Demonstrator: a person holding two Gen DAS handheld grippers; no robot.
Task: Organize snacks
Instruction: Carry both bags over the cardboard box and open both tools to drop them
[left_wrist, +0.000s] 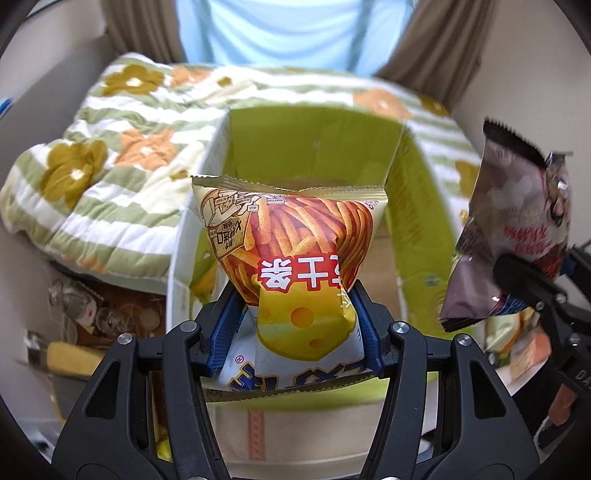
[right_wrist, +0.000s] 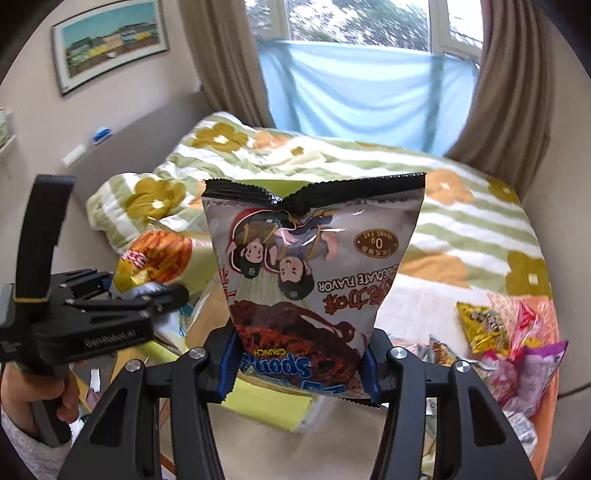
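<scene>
The box (left_wrist: 317, 147) stands open on the bed (left_wrist: 110, 147), directly ahead of the left gripper (left_wrist: 295, 325), which is clamped on the cheese bag (left_wrist: 295, 251). The right gripper (right_wrist: 299, 365), beside the box, is clamped on the chocolate bag (right_wrist: 314, 266). Loose snacks (right_wrist: 517, 339) lie at the bed's right edge.

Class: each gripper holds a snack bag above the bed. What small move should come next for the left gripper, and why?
Probably ease the left gripper forward and down, then let go. Its fingers pinch the cheese stick bag just before the open green-lined box, whose mouth gapes behind the bag, so a short advance should drop it inside.
</scene>
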